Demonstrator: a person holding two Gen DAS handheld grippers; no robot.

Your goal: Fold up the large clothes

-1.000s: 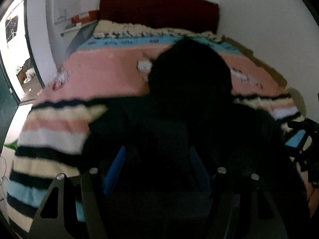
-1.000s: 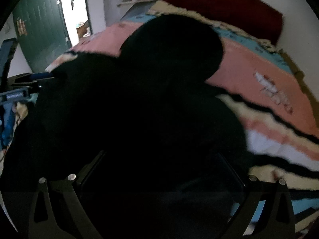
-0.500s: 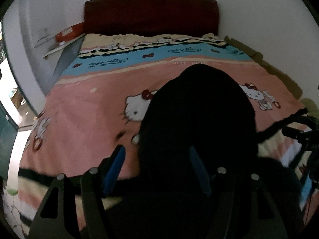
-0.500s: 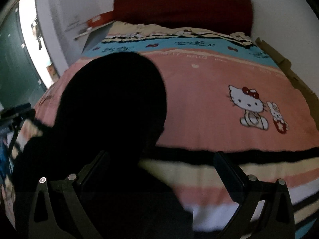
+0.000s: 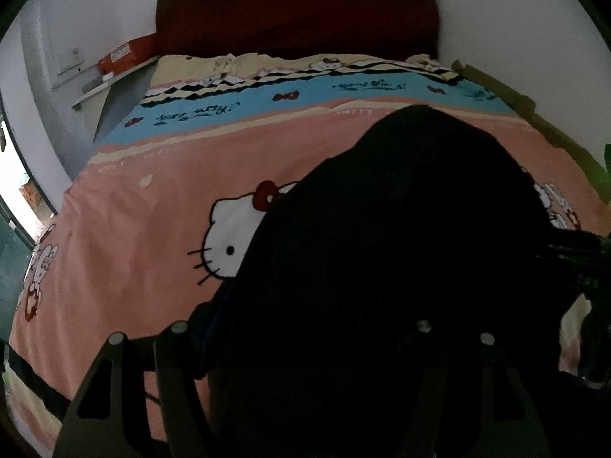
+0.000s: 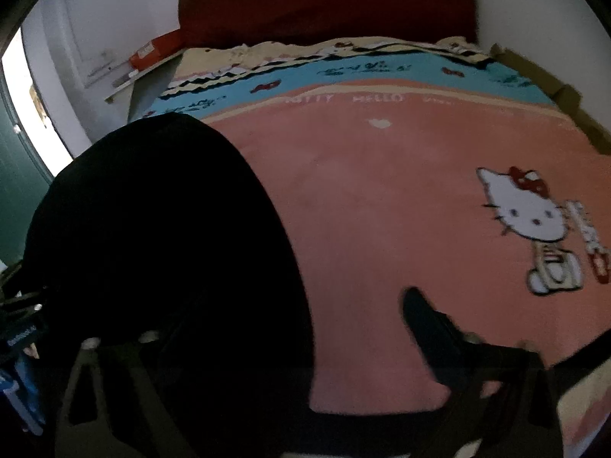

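A black hooded garment [image 5: 401,229] lies on the pink cartoon-cat blanket [image 5: 133,267], its rounded hood pointing toward the headboard. My left gripper [image 5: 301,313] is sunk into the dark cloth. Its jaws are closing with the garment between them, and the pads are hidden. In the right wrist view the garment [image 6: 160,236] fills the left half. My right gripper [image 6: 301,305] straddles its right edge with jaws closing. The right finger [image 6: 431,328] stands over bare blanket [image 6: 382,198], clear of the cloth, and the left finger is buried under it.
A dark red headboard [image 5: 298,11] closes the far end of the bed. A shelf with an orange box [image 5: 126,53] is at the far left beside a bright doorway [image 6: 23,87]. Cardboard [image 6: 553,80] lines the right side of the bed. Striped blanket shows at the near corners.
Both grippers have travelled up the bed toward the headboard, and the black garment has gone with them from the striped part onto the pink part. The right jaws have narrowed visibly.
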